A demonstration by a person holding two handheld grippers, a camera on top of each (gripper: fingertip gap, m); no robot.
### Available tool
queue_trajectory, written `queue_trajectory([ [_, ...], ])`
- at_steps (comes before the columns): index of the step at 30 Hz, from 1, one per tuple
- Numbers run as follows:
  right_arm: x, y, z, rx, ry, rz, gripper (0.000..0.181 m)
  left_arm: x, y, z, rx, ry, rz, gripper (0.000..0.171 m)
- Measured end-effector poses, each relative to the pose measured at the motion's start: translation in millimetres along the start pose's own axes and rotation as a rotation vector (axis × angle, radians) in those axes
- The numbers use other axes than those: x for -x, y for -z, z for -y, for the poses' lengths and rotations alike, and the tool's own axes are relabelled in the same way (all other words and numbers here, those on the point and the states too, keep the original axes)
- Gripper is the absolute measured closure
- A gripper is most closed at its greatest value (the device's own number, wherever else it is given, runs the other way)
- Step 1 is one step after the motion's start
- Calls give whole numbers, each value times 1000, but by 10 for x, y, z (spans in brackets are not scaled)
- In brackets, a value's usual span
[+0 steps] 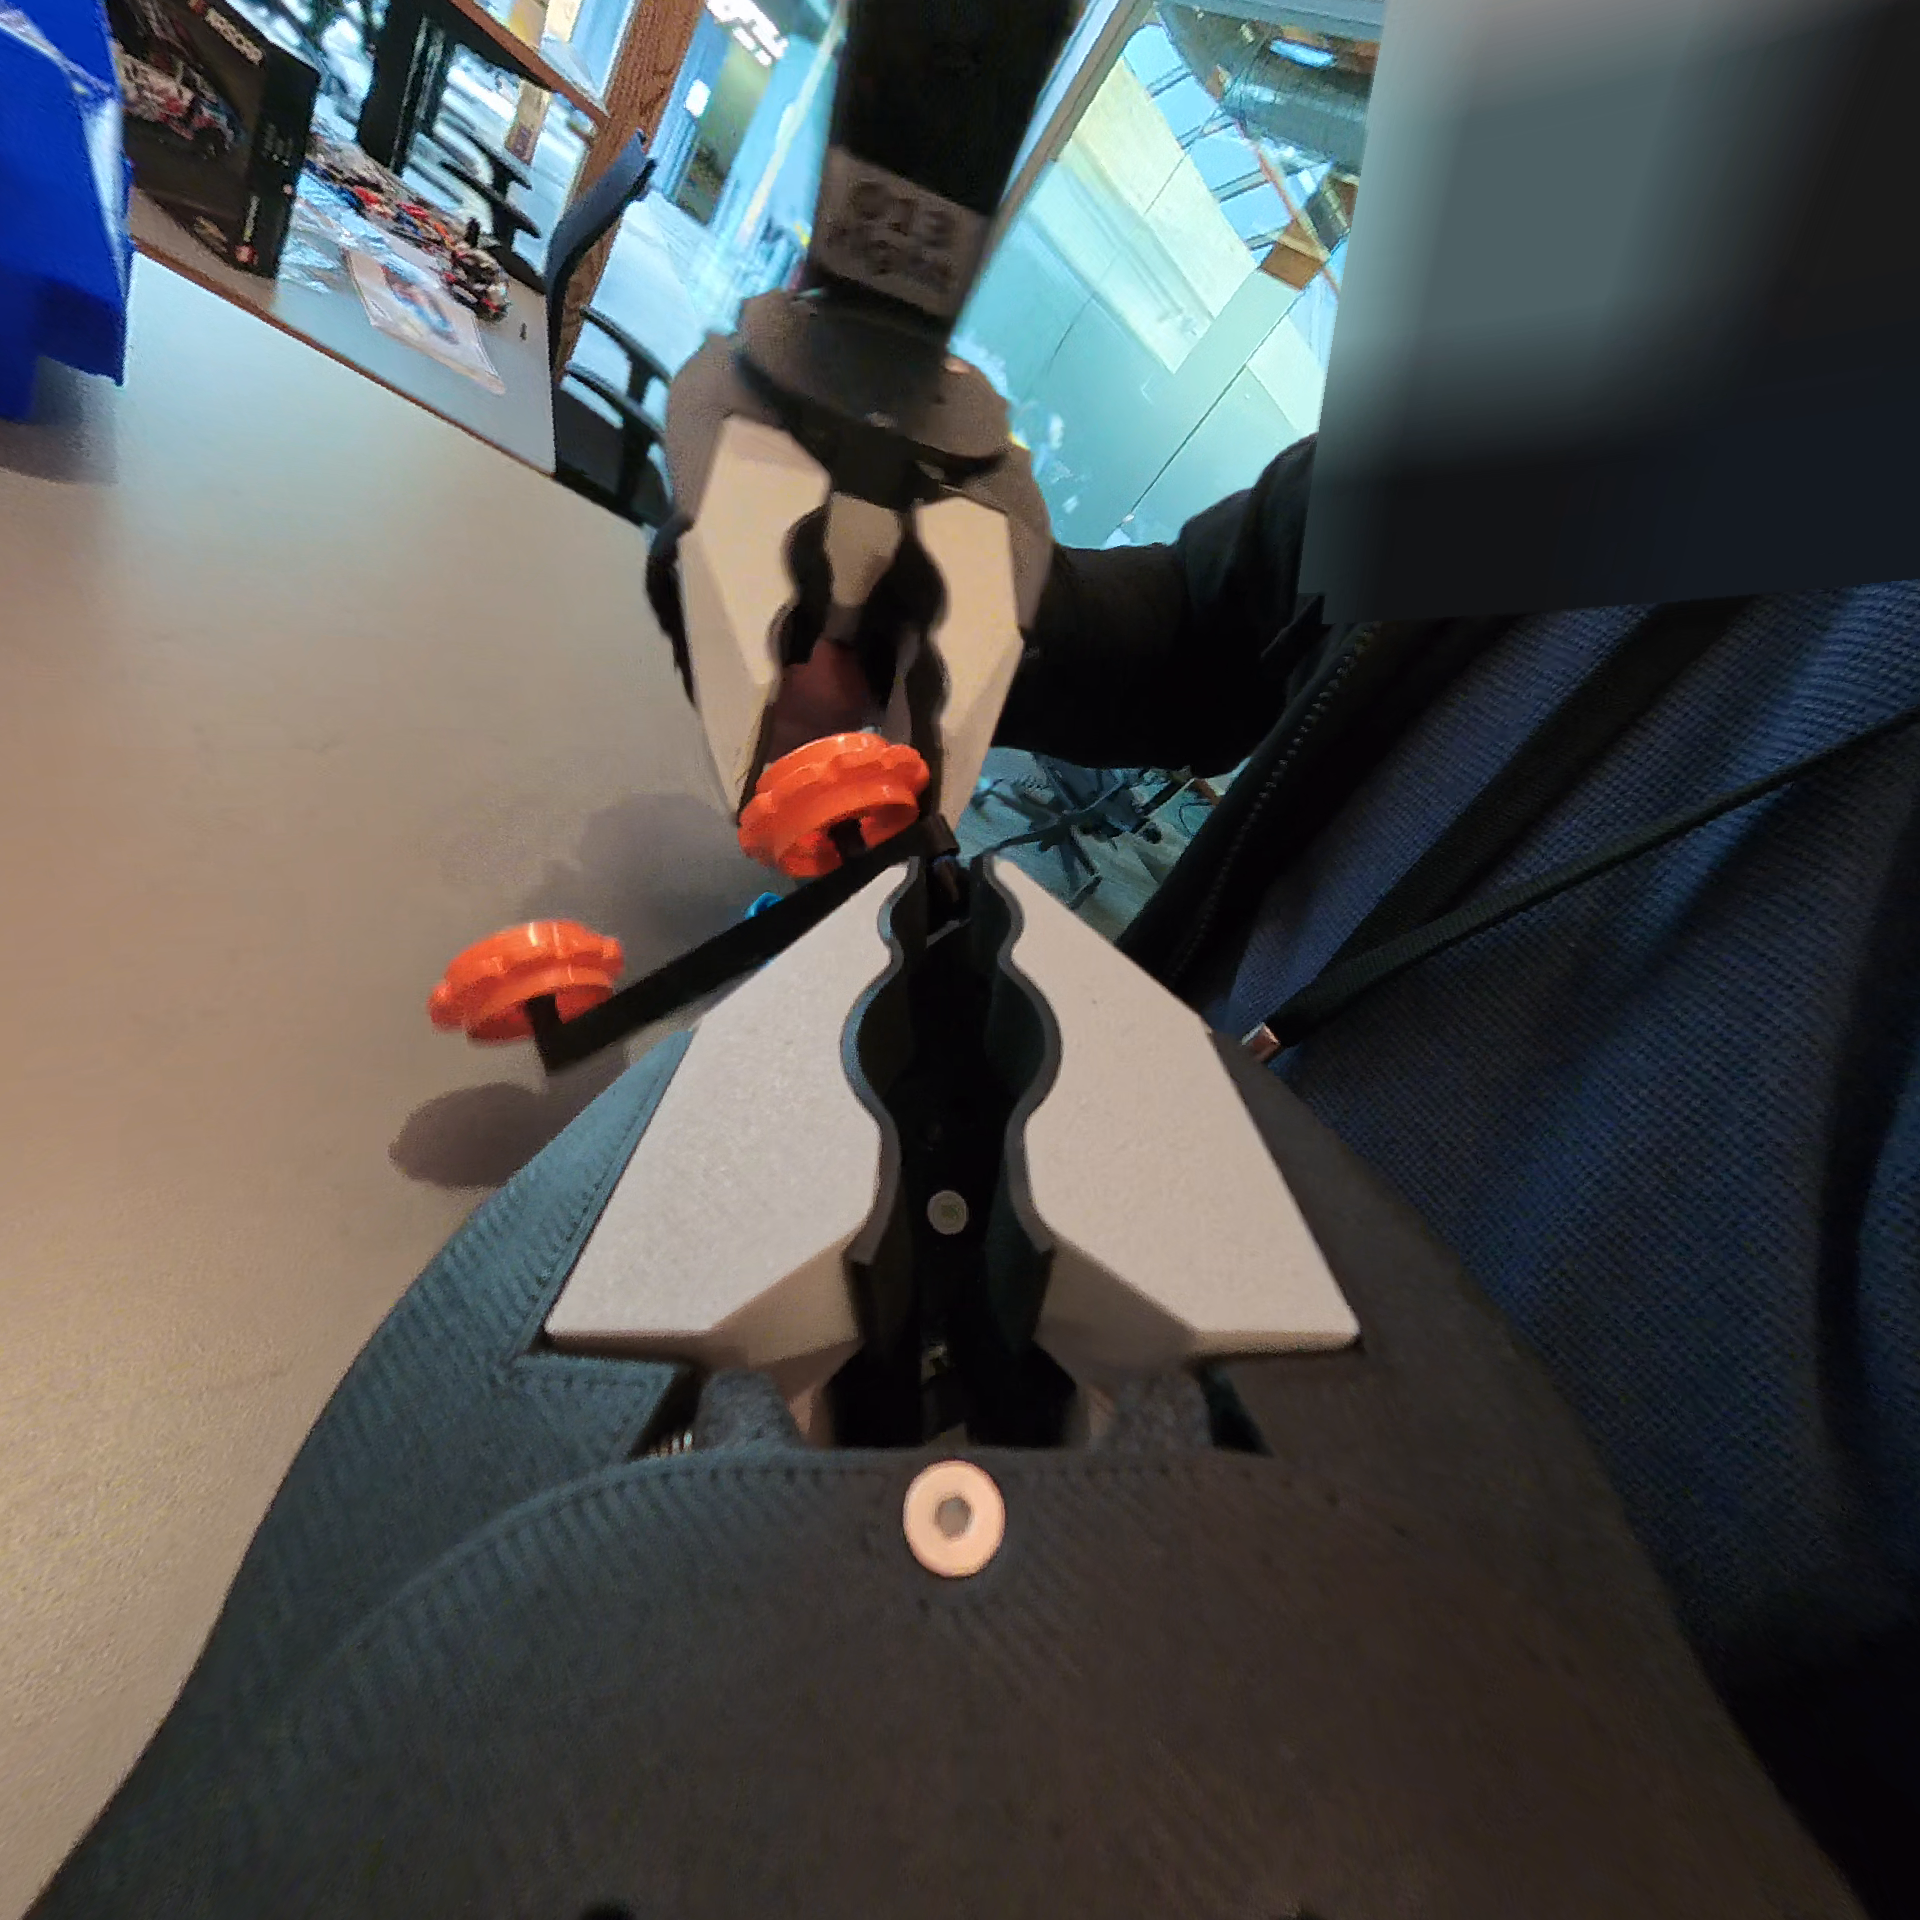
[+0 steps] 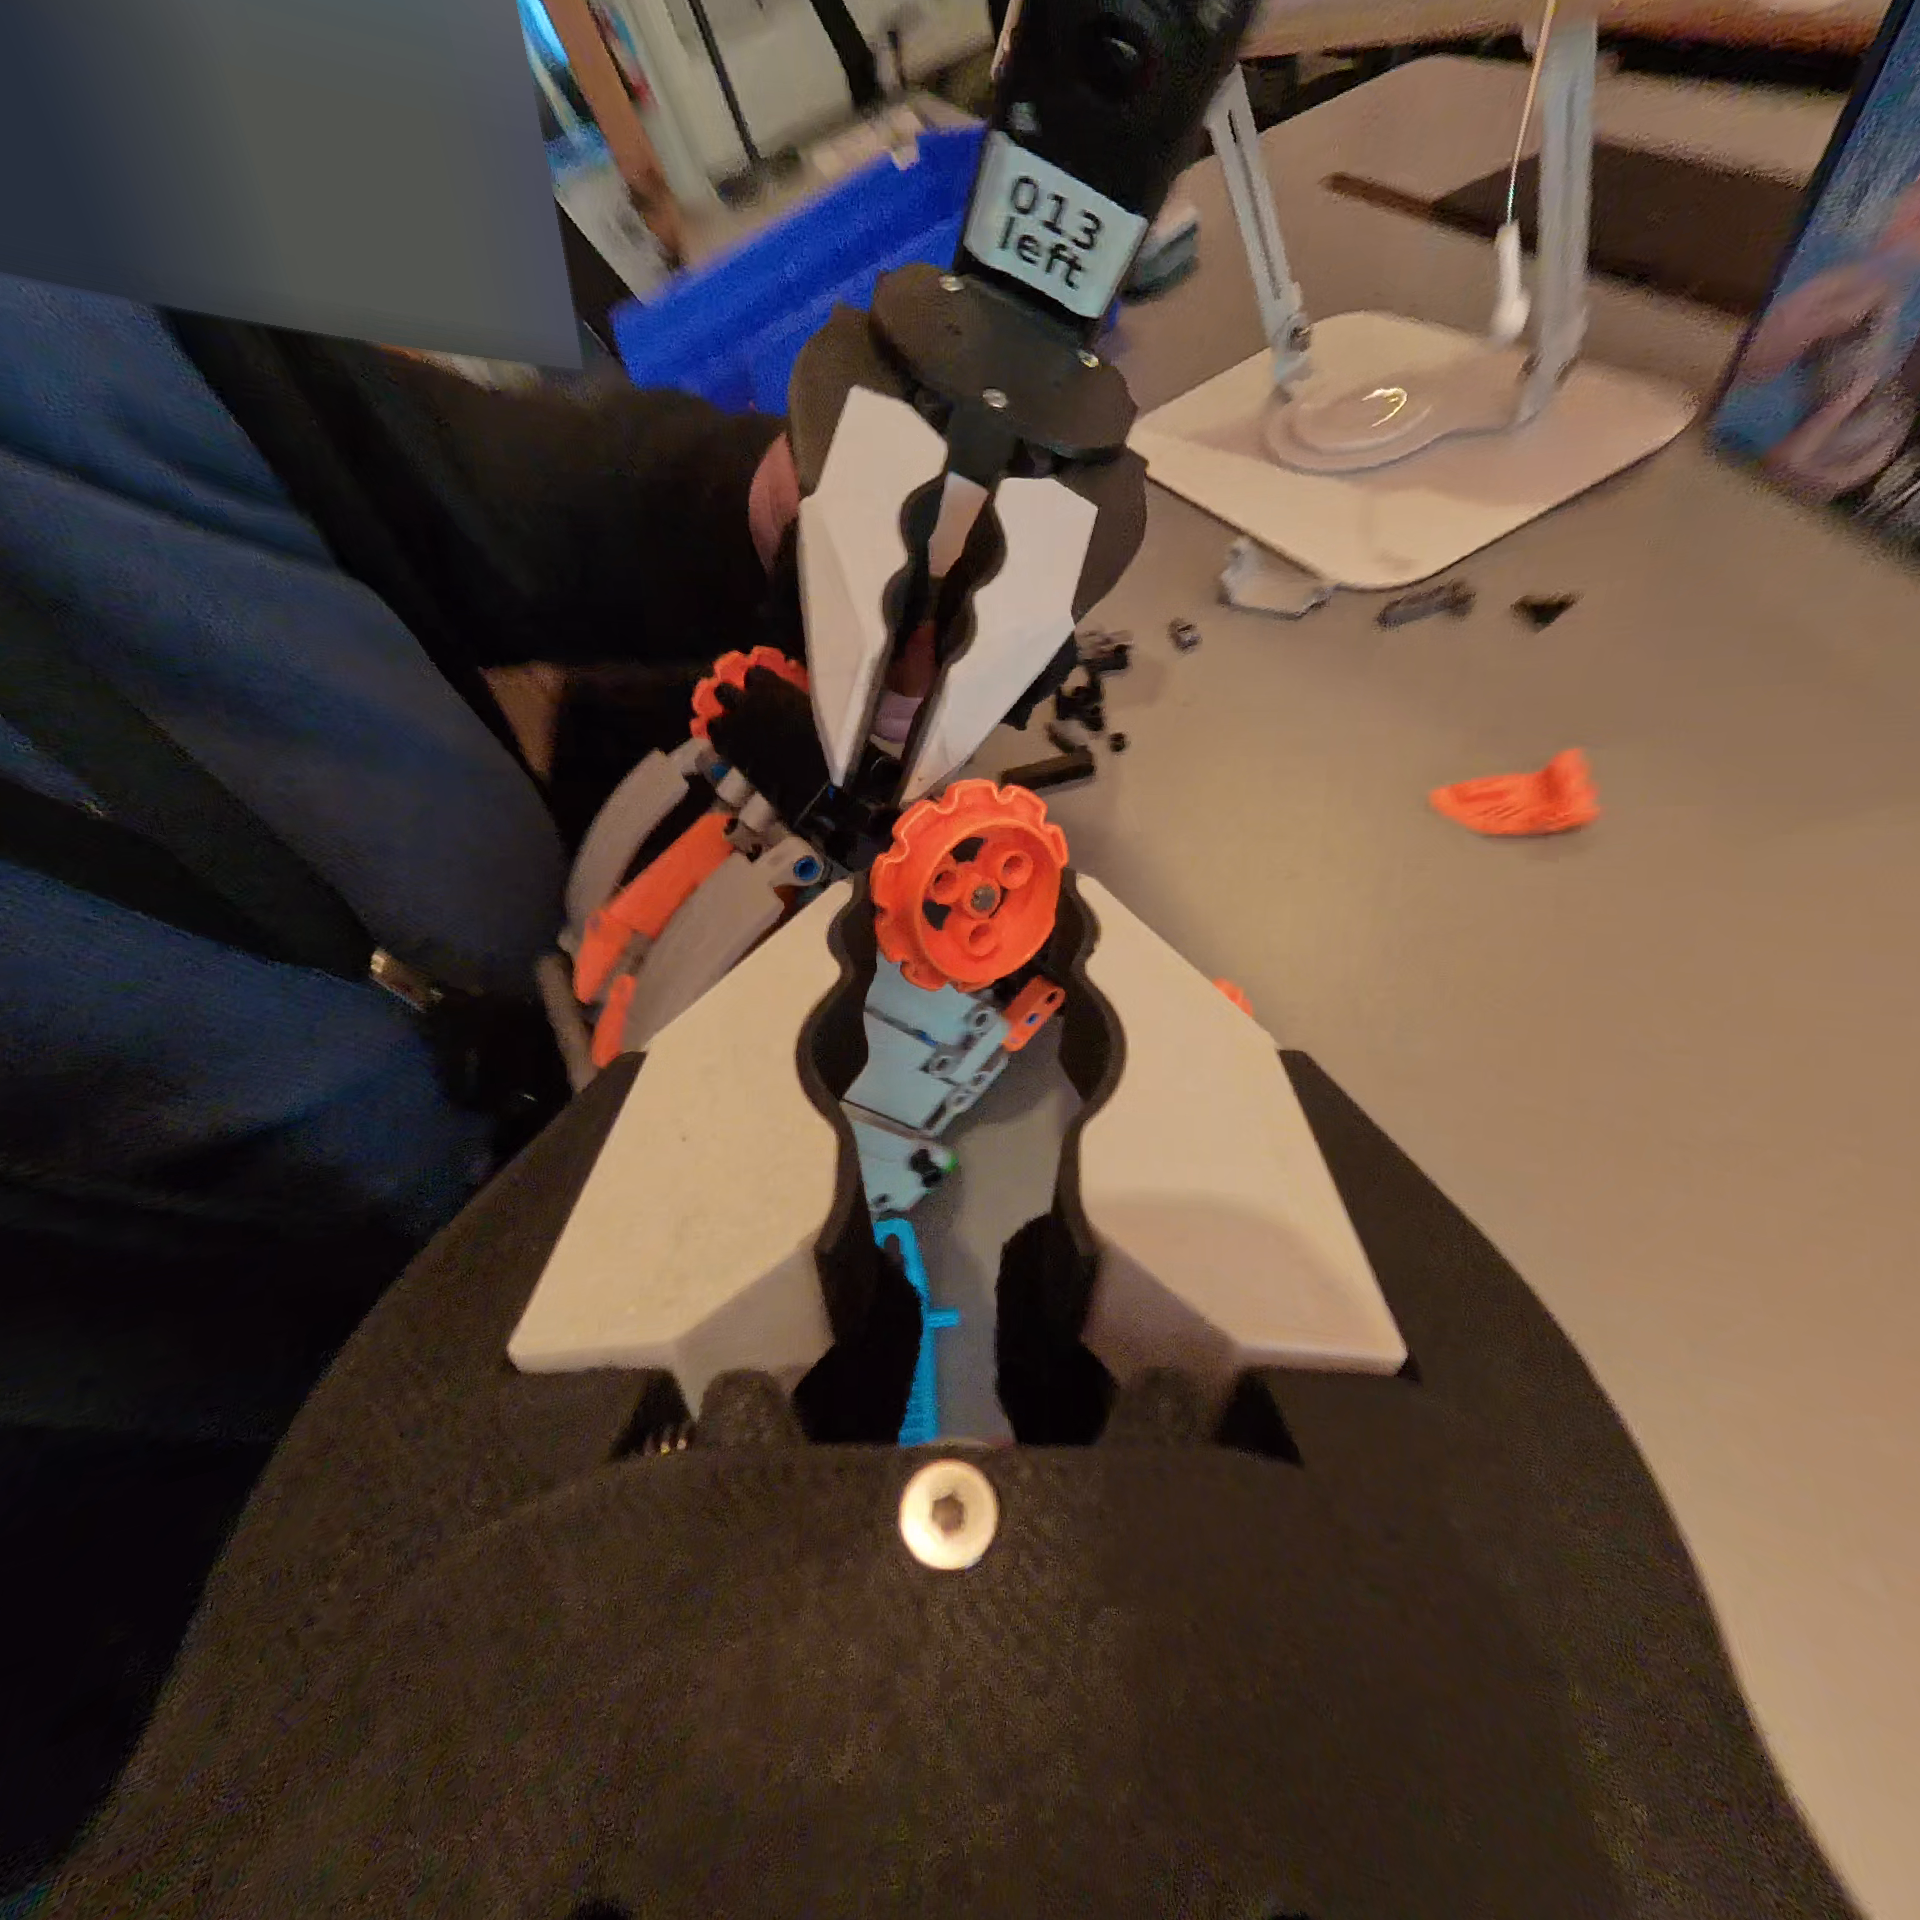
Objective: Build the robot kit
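Landmark is the orange gear (image 2: 966,899), mid-frame in both views.

Left wrist view:
- Far left of the gear I see a blue bin (image 1: 52,208) on the table (image 1: 260,675).
- Left of the gear is a second orange gear (image 1: 525,982). Both sit on short axles off one black beam (image 1: 707,961), and the whole lot is up off the table.
- Just below-right of the gear is the beam's end. The left gripper (image 1: 945,873) has its fingers pressed nearly together there, pinching that end.
- The right gripper (image 1: 842,795) comes in from beyond the gear, with one tip on each side of it.

Right wrist view:
- Far left of the gear is the person's blue sleeve (image 2: 208,727).
- Just left of the gear is the grey-and-orange model body (image 2: 665,914), a curved shell with orange strips.
- The right gripper's tips bracket the gear's rim. They look like they touch on both sides, so I read it as pinching the gear.
- Directly under the gear, a light grey block section (image 2: 935,1060) runs down the finger gap.
- Right of the gear, small loose black parts (image 2: 1091,686) are scattered on the table. Farther right there's a loose orange panel piece (image 2: 1517,795).
- Up-right of the gear is a white stand base (image 2: 1403,488).

Build state, my read: the gears, beam and body look joined into one unit, held in the air between both grippers. The black bits and the orange panel aren't attached to anything.
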State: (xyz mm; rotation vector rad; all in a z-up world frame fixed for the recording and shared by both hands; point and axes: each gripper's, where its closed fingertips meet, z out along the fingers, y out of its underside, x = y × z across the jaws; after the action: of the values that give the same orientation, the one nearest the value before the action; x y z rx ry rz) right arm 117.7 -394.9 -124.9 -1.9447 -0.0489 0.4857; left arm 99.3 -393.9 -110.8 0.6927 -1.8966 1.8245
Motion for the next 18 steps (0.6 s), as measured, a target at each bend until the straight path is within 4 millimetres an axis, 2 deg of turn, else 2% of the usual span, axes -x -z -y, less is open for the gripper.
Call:
queue_trajectory([
  [2, 20, 13, 28, 52, 151, -110, 149, -25, 19, 6, -18, 0, -14, 163],
  [4, 27, 27, 30, 45, 169, -130, 149, -34, 17, 9, -24, -8, -22, 164],
  [11, -19, 29, 43, -139, -250, 63, 150, -7, 2, 20, -40, 2, -6, 163],
  [12, -17, 15, 55, -136, -238, 47, 150, -8, 10, 20, -41, 0, -3, 162],
  [17, 84, -115, 254, -1, 94, -160, 149, -118, 201, 58, -14, -38, 43, 161],
  [18, 128, -148, 286, 20, 154, -173, 149, -65, 252, 56, 6, -33, 105, 139],
])
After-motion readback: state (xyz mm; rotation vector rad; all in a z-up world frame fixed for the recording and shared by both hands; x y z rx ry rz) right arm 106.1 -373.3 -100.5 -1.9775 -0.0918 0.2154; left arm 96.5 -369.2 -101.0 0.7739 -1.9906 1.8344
